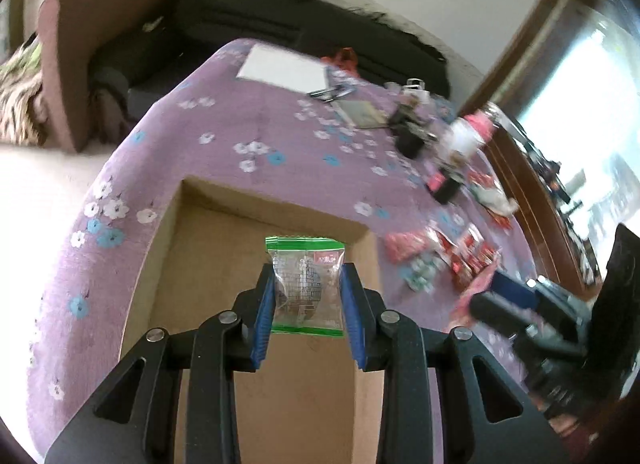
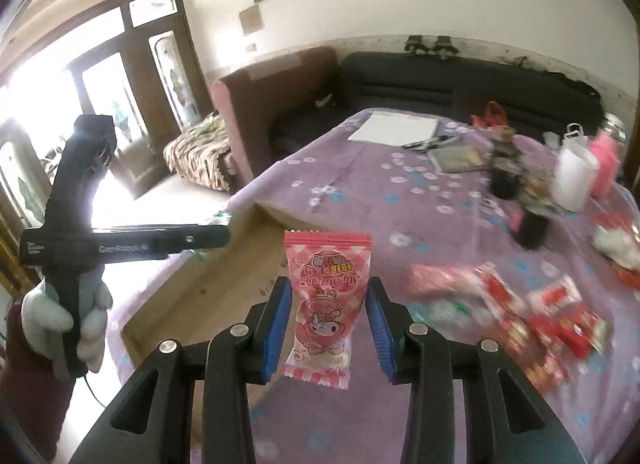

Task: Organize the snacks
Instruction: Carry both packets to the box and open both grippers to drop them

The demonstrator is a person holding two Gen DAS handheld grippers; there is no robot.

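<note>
My left gripper (image 1: 307,278) is shut on a clear snack packet with green edges (image 1: 306,284) and holds it above an open cardboard box (image 1: 280,364). My right gripper (image 2: 328,296) is shut on a pink candy packet with a cartoon figure (image 2: 326,304), held over the table just right of the same box (image 2: 240,264). A pile of loose red and pink snack packets (image 2: 520,304) lies on the purple cloth to the right; it also shows in the left wrist view (image 1: 444,256). The left gripper's body (image 2: 120,244) shows in the right wrist view, held by a gloved hand.
The table has a purple flowered cloth (image 1: 260,136). At its far side lie a white sheet (image 2: 394,126), pens, a booklet (image 2: 460,156), dark jars (image 2: 504,176), a white bag (image 2: 572,176) and a pink bottle (image 2: 606,164). A black sofa (image 2: 460,84) stands behind.
</note>
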